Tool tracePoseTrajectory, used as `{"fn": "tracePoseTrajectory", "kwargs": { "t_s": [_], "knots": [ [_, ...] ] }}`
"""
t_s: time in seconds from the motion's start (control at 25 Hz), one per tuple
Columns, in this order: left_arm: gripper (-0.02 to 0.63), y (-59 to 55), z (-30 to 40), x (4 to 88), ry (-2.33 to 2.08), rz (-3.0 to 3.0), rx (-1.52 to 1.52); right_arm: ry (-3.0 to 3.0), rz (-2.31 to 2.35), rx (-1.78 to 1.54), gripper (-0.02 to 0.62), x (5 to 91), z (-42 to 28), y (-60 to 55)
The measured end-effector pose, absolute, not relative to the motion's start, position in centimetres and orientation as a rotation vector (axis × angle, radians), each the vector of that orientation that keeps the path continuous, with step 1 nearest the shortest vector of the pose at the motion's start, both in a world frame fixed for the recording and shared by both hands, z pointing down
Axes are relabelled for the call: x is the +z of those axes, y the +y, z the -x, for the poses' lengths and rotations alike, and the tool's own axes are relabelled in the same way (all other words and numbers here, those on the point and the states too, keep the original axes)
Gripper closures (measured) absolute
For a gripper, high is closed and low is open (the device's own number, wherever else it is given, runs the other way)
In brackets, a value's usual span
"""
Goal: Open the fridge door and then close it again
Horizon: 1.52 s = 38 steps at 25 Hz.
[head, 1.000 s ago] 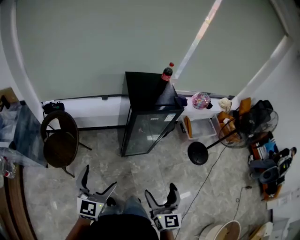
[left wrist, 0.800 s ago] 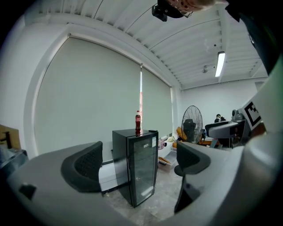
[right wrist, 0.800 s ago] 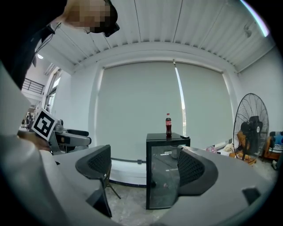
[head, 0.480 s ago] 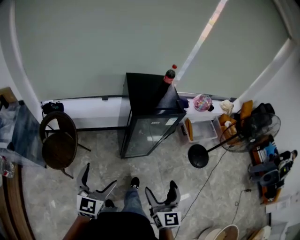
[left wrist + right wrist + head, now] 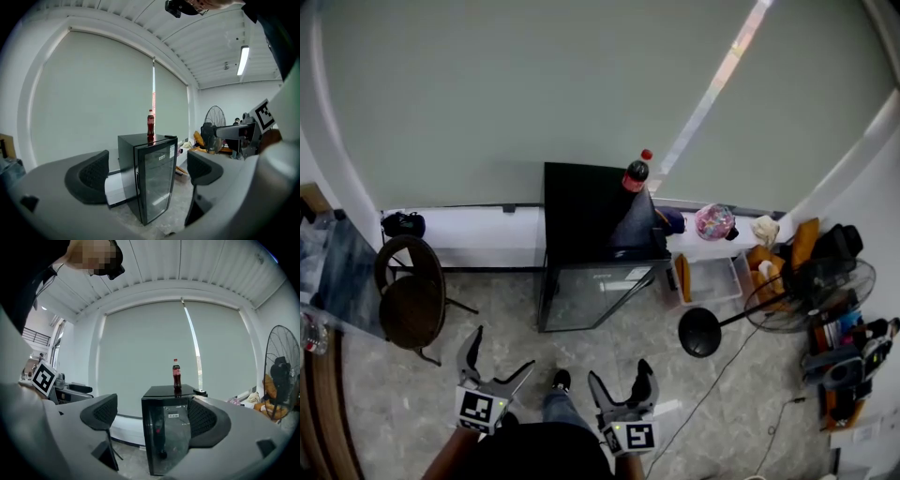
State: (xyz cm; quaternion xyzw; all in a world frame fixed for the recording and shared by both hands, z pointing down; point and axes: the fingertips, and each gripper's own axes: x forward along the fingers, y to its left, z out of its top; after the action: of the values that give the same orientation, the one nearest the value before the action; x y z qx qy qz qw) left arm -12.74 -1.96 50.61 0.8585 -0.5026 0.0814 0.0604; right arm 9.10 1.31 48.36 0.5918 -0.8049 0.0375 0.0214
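Black glass-doored fridge (image 5: 595,253) stands upright, well ahead of you, door facing you, more squarely before your right gripper (image 5: 619,373) than your left gripper (image 5: 500,354), both with fingers apart and empty.

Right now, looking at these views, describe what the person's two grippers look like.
The left gripper and right gripper match: grey bodies, two curved jaws with dark dimpled pads, and a white cube bearing black square markers.
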Motion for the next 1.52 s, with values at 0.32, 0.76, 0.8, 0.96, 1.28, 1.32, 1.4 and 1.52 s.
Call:
{"fn": "tracePoseTrajectory", "kwargs": {
  "t_s": [0.32,0.76,0.8,0.96,1.28,1.32,1.4,1.52],
  "knots": [
    [0.098,-8.4,8.9,52.6,-1.605,-2.523,0.288,-2.555,-1.705,0.122,0.141,48.0,-13.0,-6.6],
    [0.101,-12.2,5.7,59.7,-1.582,-2.389,0.458,-2.625,-1.49,0.126,0.141,49.2,-13.7,-13.7],
    [0.103,-12.5,5.6,60.3,-1.569,-2.382,0.469,-2.621,-1.481,0.137,0.141,49.5,-13.6,-14.1],
    [0.108,-14.3,5.5,62.6,-1.522,-2.368,0.483,-2.616,-1.463,0.162,0.141,50.6,-12.6,-15.6],
    [0.143,-17.3,6.0,68.3,-1.384,-2.368,0.546,-2.577,-1.52,0.218,0.143,52.1,-10.4,-17.4],
    [0.144,-17.7,5.8,69.0,-1.362,-2.37,0.557,-2.574,-1.524,0.226,0.143,52.2,-10.2,-17.7],
    [0.157,-18.6,5.6,70.6,-1.323,-2.363,0.581,-2.565,-1.521,0.242,0.143,52.6,-9.7,-18.3],
    [0.175,-19.8,5.4,73.0,-1.277,-2.346,0.605,-2.554,-1.503,0.241,0.143,53.0,-8.7,-18.8]
  ]
}}
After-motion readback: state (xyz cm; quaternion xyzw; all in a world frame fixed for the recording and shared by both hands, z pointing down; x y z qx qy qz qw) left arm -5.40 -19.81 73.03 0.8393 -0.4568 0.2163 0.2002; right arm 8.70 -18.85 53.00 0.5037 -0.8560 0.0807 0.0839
